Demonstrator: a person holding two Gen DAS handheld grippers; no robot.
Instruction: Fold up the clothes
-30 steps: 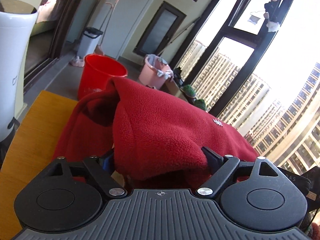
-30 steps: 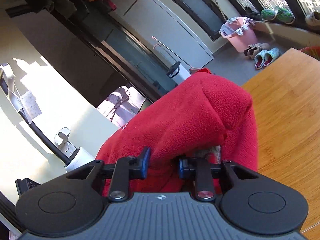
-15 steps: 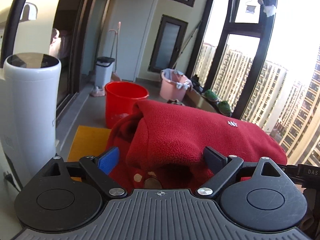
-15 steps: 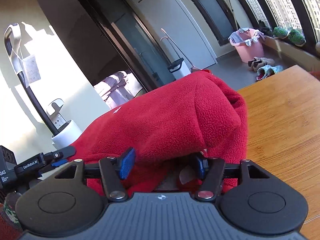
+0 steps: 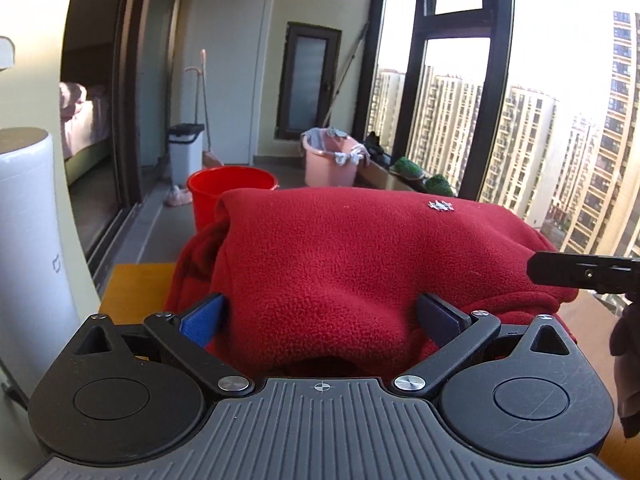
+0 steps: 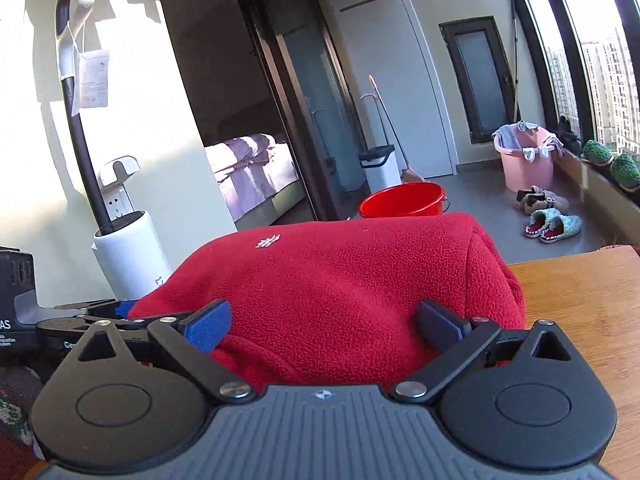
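One red fleece garment (image 5: 352, 264) lies bundled on the wooden worktop (image 6: 580, 300), folded over into a thick, rounded heap; its pile is nubbly, a small white embroidered mark (image 5: 440, 205) sits on the upper face, and at one end the layers show as a rolled edge (image 6: 486, 276). Two hand-held grippers face it; the left hand-held gripper (image 5: 320, 320) has its jaws opening, spread wide to either side of a bulge of fleece that sits between them, and the pads (image 5: 202, 320) lie against the cloth without pinching it; the right hand-held gripper (image 6: 322, 322) likewise has its jaws opening, the fleece between them, with its blue pad (image 6: 210, 324) at the cloth's edge and no grip on it. Each wrist view catches part of the other tool at its side. Beyond the worktop stand two buckets, one red (image 6: 402, 200) and one pink (image 6: 528, 158) with cloths draped on its rim; one white cylinder (image 6: 128, 260) stands by the wall; two pairs of slippers (image 6: 554, 226) lie on the floor; two green plants (image 6: 612, 162) sit on the window sill.
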